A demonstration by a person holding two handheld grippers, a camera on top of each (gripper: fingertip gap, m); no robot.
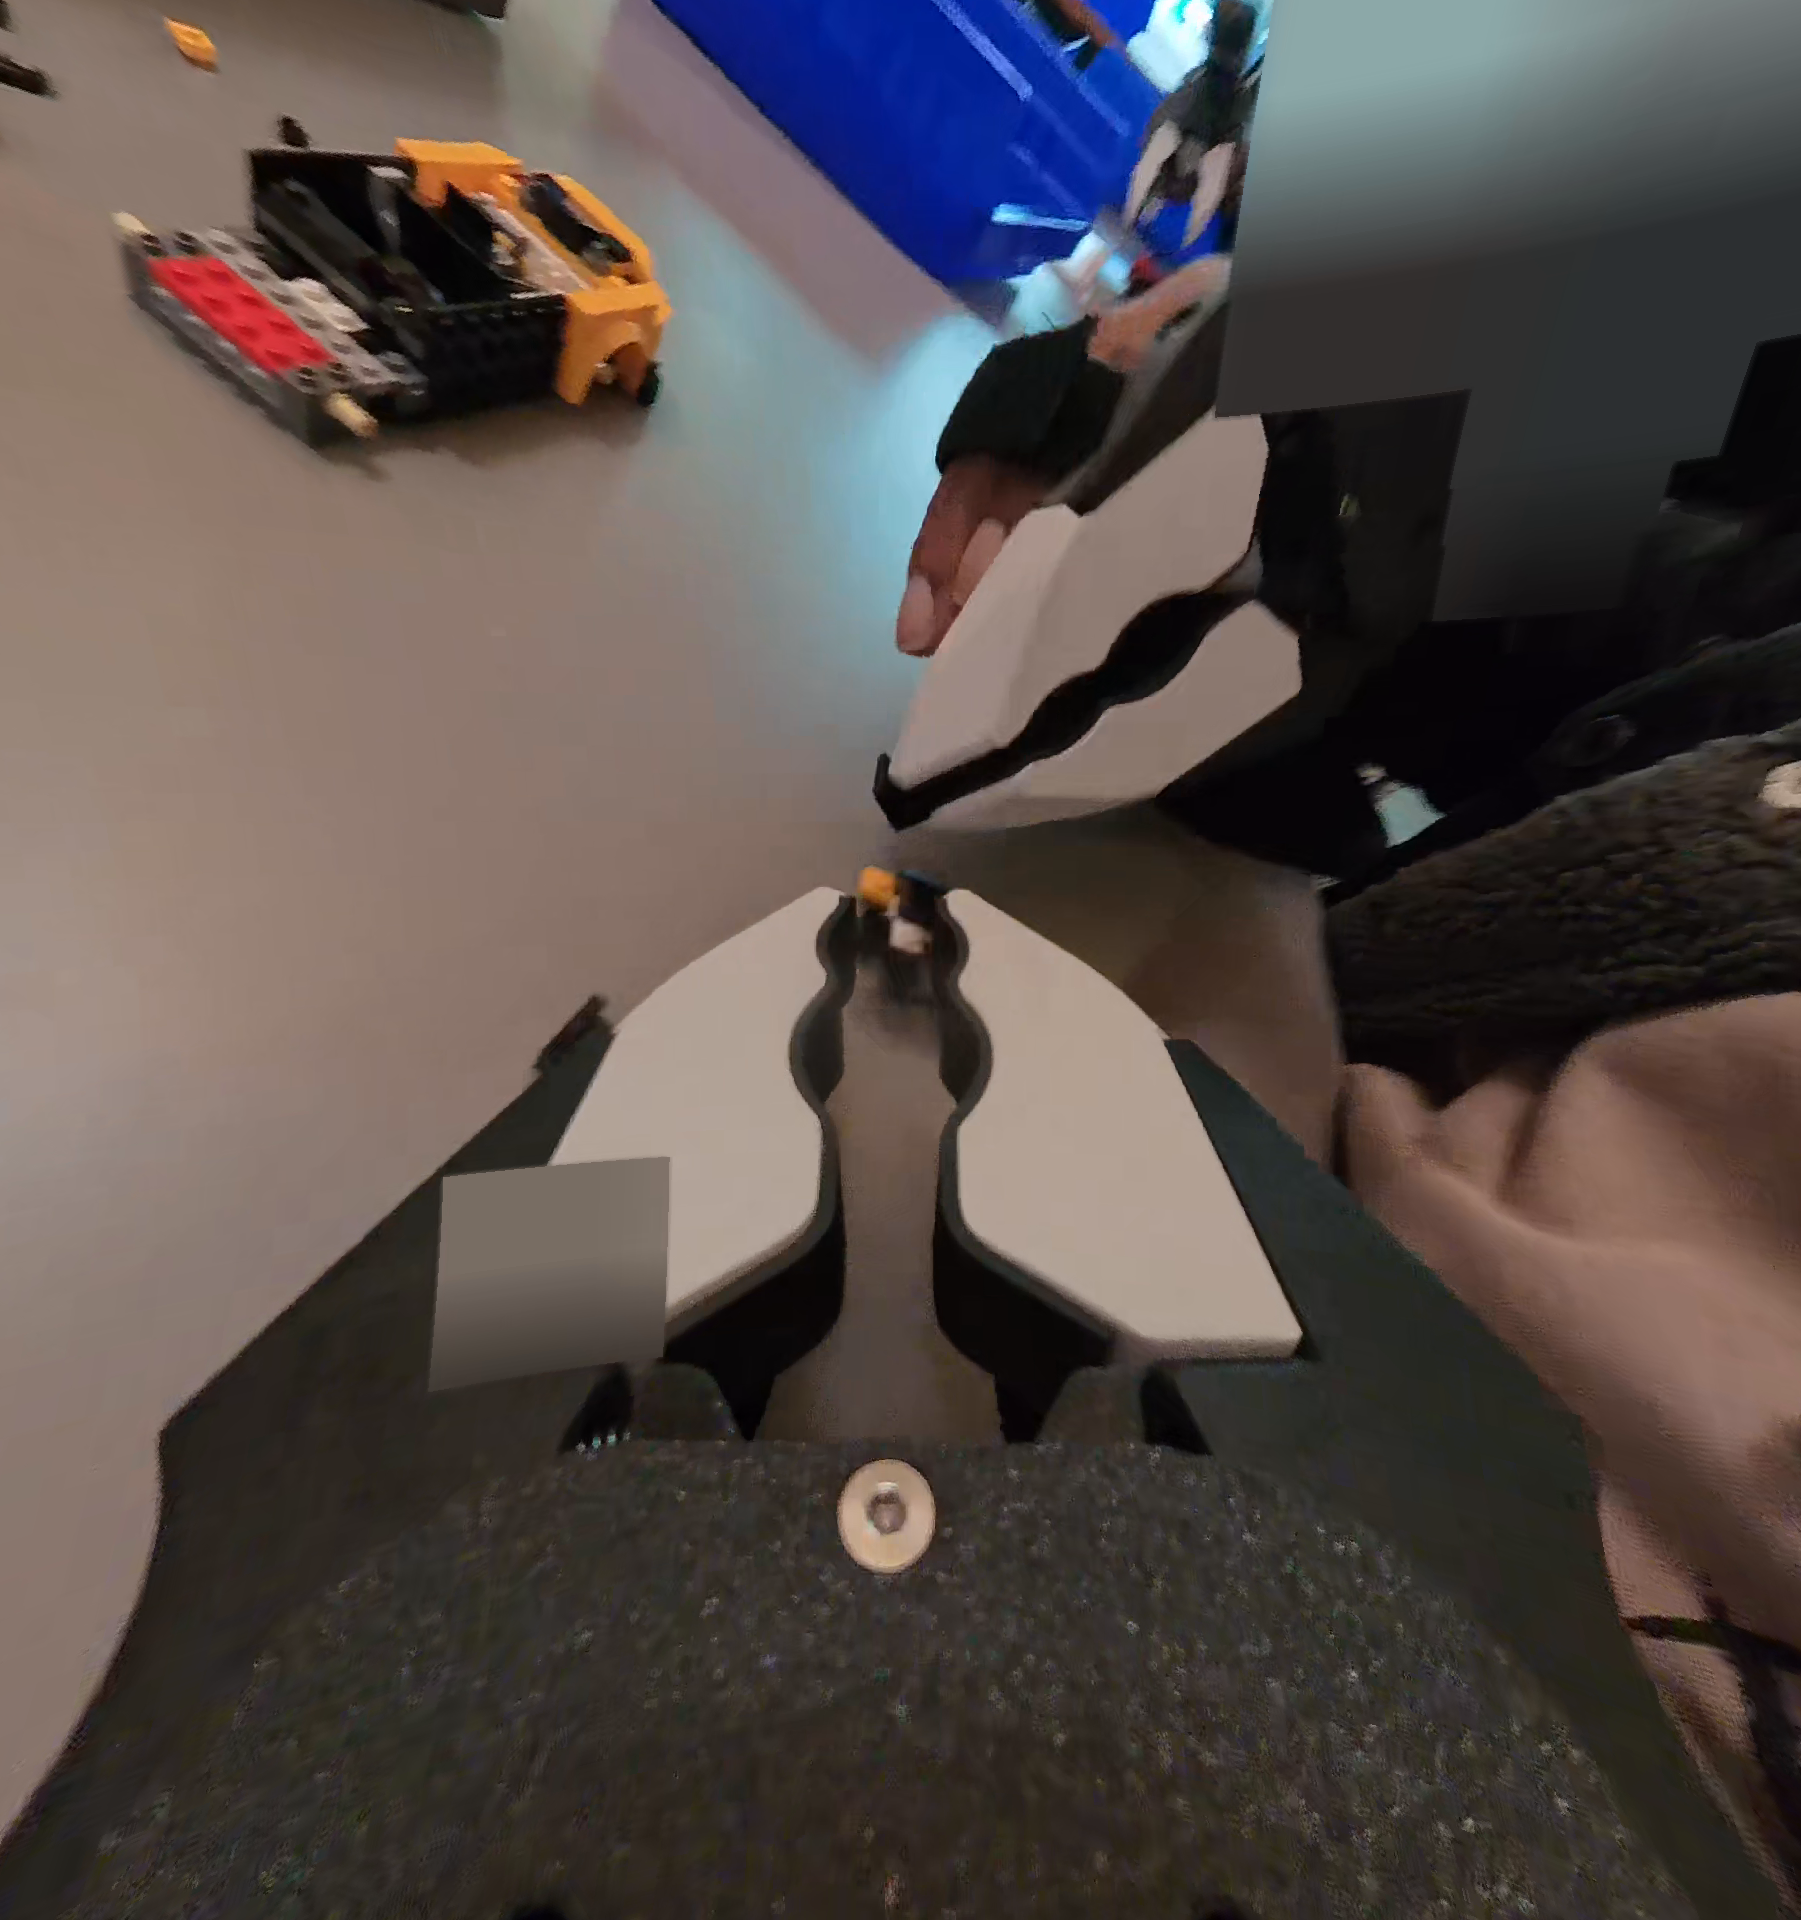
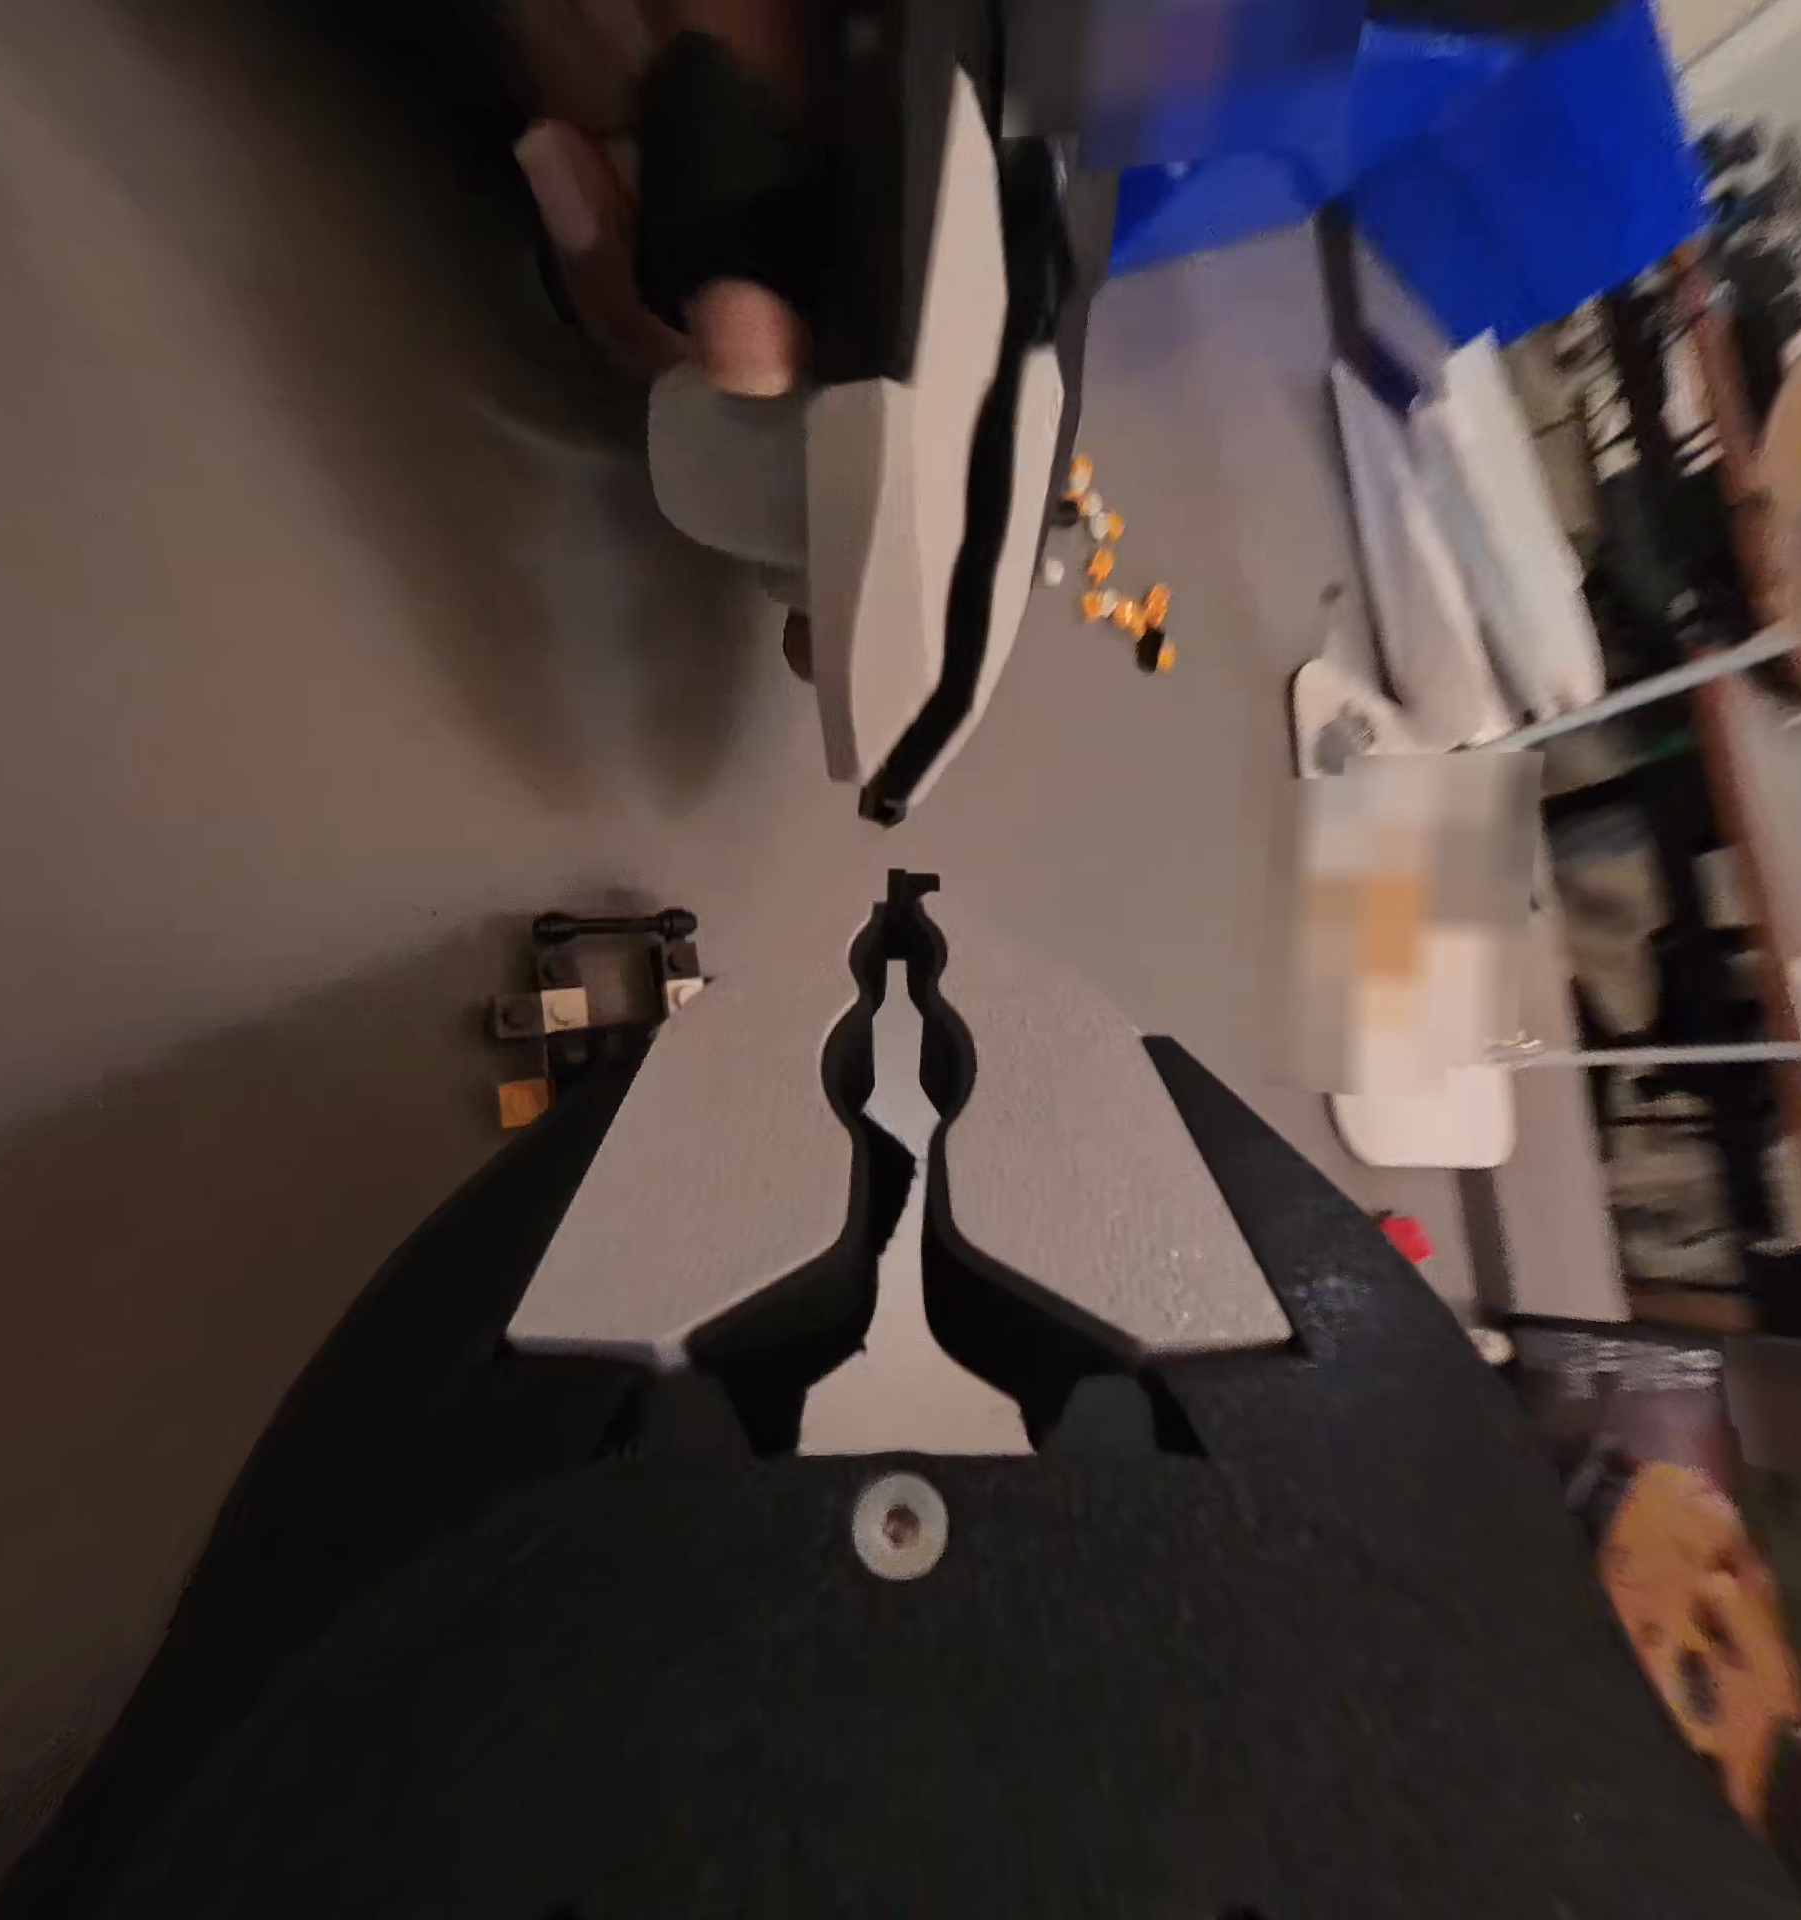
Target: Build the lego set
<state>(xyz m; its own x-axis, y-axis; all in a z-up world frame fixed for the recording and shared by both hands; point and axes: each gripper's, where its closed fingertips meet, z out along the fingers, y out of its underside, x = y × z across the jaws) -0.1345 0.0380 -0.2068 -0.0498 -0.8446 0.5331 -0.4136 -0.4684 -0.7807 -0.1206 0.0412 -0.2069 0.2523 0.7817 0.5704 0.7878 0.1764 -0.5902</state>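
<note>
Left gripper (image 1: 898, 914): jaws clamped on a small orange, black and white lego piece (image 1: 896, 906) at the tips, above the grey table (image 1: 356, 727). Right gripper (image 2: 911, 894): jaws pinched on a small black lego part (image 2: 909, 885), tip to tip with the left. Partly built orange and black lego car (image 1: 397, 281) sat well apart on the table; loose orange pieces (image 2: 1119, 582) lay farther off.

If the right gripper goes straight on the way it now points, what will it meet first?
Most likely the tip of the left gripper, which faces the right gripper across a small gap. The right one holds a small black piece that would touch first. Depth is uncertain.
</note>
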